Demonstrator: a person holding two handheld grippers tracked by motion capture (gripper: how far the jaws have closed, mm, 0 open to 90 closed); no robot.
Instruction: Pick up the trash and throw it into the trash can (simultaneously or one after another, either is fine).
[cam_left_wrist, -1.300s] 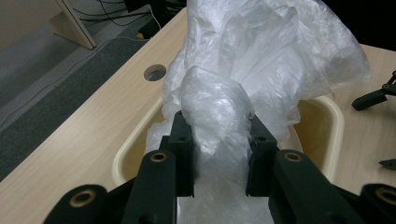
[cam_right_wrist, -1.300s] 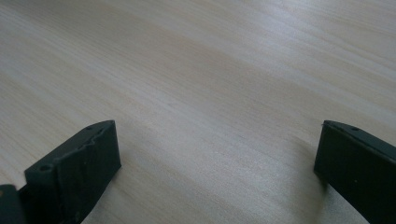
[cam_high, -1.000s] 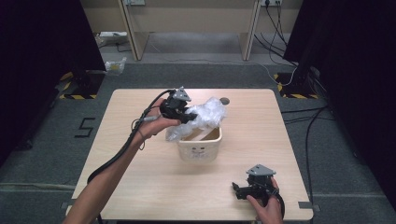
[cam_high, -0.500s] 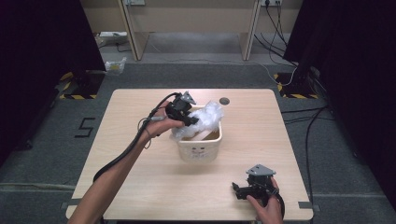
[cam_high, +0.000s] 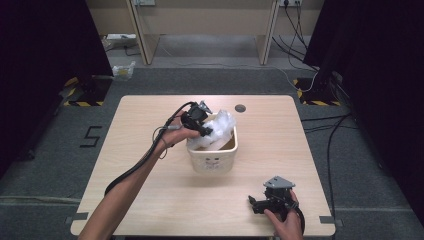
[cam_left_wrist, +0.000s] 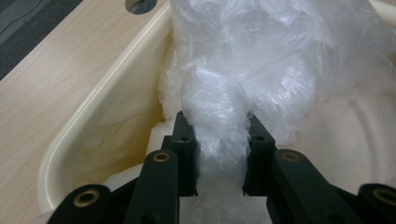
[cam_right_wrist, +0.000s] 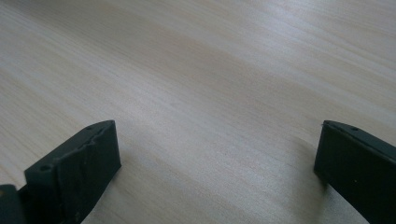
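The left gripper clamps a bunched plastic bag over the bin (apparently to line it), while the right gripper rests wide open on the table.

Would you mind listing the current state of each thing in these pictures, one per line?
Left gripper: shut on a bunched part of the plastic bag.
Plastic bag: crumpled, partly inside the bin, bulging above its rim.
Bin: upright on the table, open-topped.
Right gripper: open, holding nothing, low over bare wood.
Table: cable hole near its far edge.

"5" on the floor
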